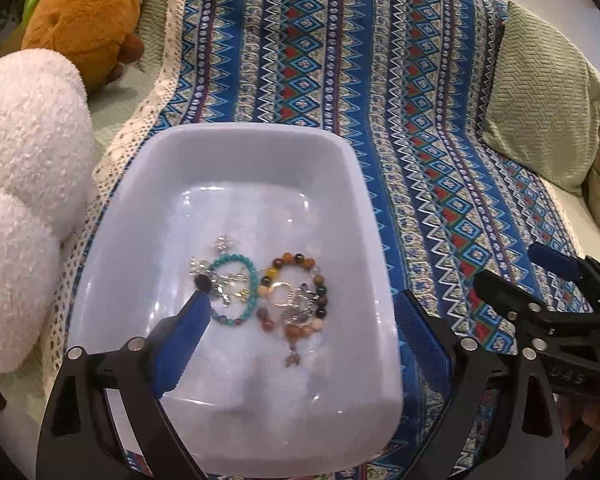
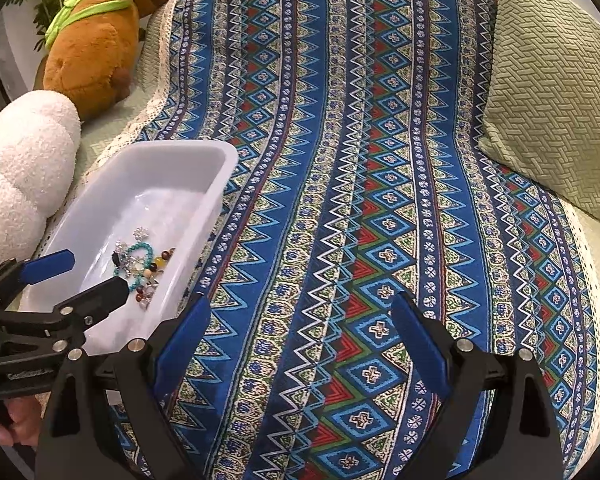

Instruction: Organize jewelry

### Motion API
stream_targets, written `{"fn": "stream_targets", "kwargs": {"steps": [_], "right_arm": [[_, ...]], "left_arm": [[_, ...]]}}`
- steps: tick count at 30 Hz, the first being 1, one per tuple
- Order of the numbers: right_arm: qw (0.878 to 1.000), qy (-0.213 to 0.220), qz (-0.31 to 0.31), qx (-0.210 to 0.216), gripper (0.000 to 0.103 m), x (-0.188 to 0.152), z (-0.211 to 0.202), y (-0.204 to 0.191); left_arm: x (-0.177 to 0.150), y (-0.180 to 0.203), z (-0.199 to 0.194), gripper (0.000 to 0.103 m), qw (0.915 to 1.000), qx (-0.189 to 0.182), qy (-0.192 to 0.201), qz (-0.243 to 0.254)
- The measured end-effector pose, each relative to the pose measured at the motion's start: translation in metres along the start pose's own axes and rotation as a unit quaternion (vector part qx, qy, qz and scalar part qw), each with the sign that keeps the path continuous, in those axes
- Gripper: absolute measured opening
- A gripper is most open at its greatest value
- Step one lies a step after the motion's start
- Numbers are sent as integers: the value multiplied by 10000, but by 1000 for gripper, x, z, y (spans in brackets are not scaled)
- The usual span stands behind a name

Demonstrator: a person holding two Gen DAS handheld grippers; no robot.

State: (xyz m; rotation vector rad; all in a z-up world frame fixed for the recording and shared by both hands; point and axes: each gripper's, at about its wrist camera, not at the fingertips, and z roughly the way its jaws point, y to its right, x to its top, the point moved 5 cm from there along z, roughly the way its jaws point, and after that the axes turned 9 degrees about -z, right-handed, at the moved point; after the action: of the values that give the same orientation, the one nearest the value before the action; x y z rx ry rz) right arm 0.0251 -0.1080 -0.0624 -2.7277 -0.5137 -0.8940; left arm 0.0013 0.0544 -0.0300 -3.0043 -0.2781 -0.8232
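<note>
Two hand-held grippers over a patterned bedspread, with the jewelry gathered in a white bin.

The bracelets (image 1: 260, 292) lie in the bin (image 1: 148, 184), lower centre; sorting seems nearly done. The left hand-held gripper (image 1: 300, 312) hovers wide apart above them, empty. The right hand-held gripper (image 2: 300, 328) is apart too, holding nothing, over the bedspread (image 2: 360, 160).
</note>
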Motion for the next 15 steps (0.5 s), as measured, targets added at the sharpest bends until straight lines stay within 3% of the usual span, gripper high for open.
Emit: {"fn": "stream_targets", "kwargs": {"steps": [15], "right_arm": [[9998,-33,-172,-40,90,0,1,-6]], "left_arm": [[1,-9,2,89,9998,156,-53,-62]]}}
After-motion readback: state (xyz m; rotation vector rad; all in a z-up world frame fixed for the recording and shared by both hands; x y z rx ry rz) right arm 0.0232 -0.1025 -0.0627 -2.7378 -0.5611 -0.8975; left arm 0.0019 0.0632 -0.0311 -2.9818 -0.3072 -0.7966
